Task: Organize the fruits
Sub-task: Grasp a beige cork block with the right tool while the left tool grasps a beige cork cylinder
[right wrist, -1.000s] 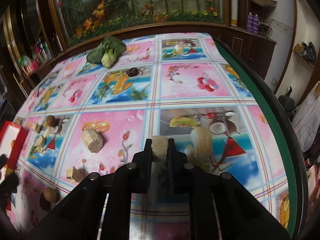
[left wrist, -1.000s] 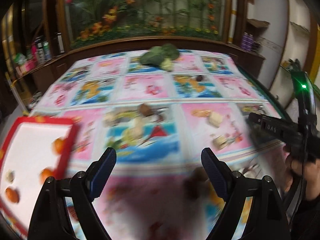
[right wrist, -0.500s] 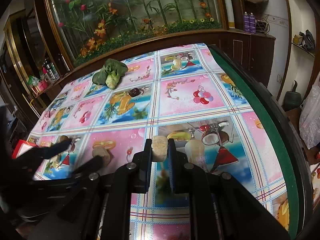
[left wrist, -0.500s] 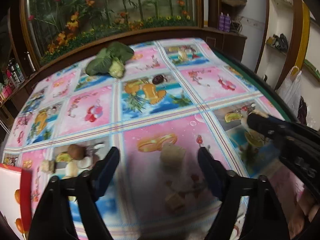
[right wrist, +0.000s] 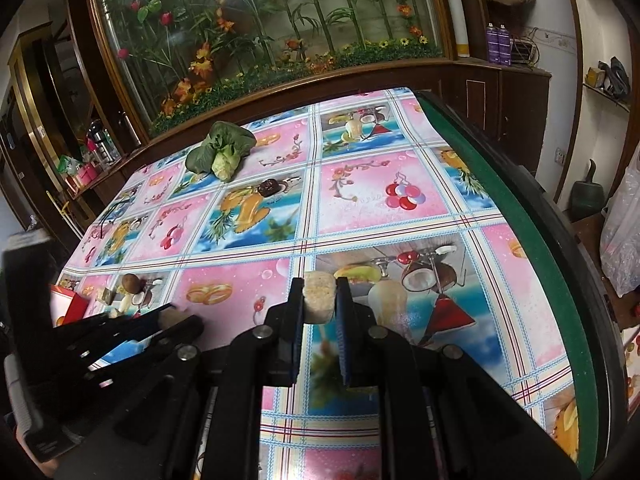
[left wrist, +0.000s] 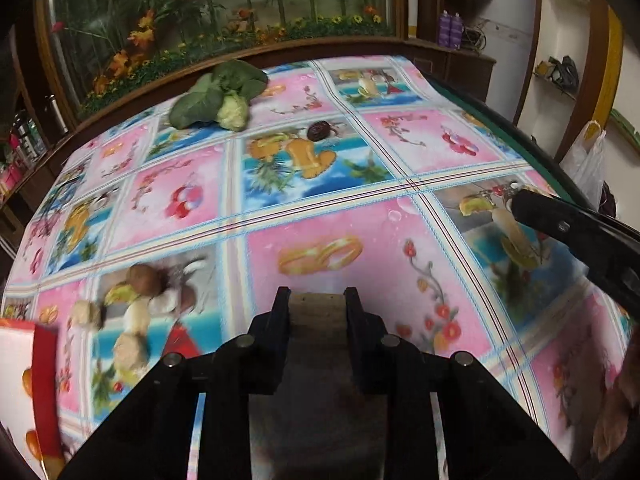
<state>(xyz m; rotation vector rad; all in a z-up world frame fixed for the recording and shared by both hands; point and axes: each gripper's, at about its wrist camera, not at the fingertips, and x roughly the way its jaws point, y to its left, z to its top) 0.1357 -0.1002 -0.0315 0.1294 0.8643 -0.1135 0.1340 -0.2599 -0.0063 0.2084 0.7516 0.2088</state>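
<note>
My left gripper (left wrist: 316, 300) points down at the patterned tablecloth, and its jaws are closing with a tan cork-like chunk (left wrist: 316, 314) filling the gap between the pads. My right gripper (right wrist: 319, 292) is shut on a pale beige chunk (right wrist: 319, 300), held just above the cloth. The right wrist view shows the left gripper (right wrist: 176, 316) low on the left. A red-rimmed white tray (left wrist: 42, 360) with orange fruits lies at the left edge. Beside it sit a brown round fruit (left wrist: 144, 280) and several pale pieces (left wrist: 130, 350).
A leafy green vegetable (left wrist: 218, 96) lies at the far side of the table, with a dark date-like piece (left wrist: 319, 131) nearer. The table's green right edge (right wrist: 520, 216) drops off to a floor with a plastic bag (right wrist: 624, 240). A wooden cabinet stands behind.
My left gripper swung from beside the tray to the right across the cloth, and its wide jaws came together around the tan chunk. The right gripper kept its chunk and barely moved.
</note>
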